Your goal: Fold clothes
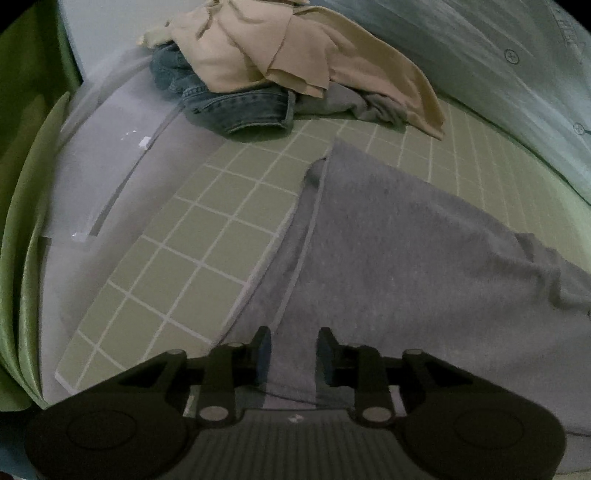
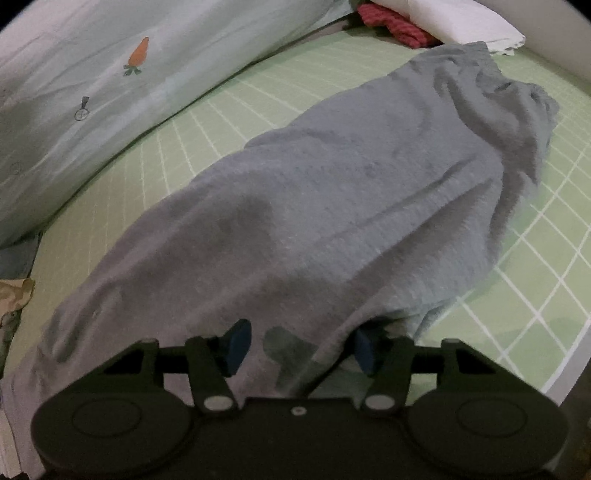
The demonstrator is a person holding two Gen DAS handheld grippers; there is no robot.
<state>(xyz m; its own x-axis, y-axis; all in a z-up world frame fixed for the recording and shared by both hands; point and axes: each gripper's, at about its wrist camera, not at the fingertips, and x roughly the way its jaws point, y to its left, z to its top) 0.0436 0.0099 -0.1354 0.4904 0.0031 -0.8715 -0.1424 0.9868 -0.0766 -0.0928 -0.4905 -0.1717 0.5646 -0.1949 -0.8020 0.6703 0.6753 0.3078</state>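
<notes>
A grey garment [image 1: 399, 258] lies flat along the green grid mat [image 1: 207, 236], a seamed edge running up its left side. My left gripper [image 1: 294, 350] is open just above the garment's near end, and grey cloth shows in the gap between the fingers. In the right wrist view the same grey garment [image 2: 332, 206] stretches away, bunched at its far end. My right gripper [image 2: 301, 349] is open wide over the near edge. A fold of cloth lies between its blue pads [image 2: 238, 345] and partly hides the right one.
A pile of clothes sits at the mat's far end: beige cloth [image 1: 258, 51] on blue jeans [image 1: 236, 107] and another grey piece. Pale bedding with a carrot print [image 2: 92, 92] borders the mat. A red cloth [image 2: 395, 26] and a white pillow [image 2: 461, 22] lie beyond.
</notes>
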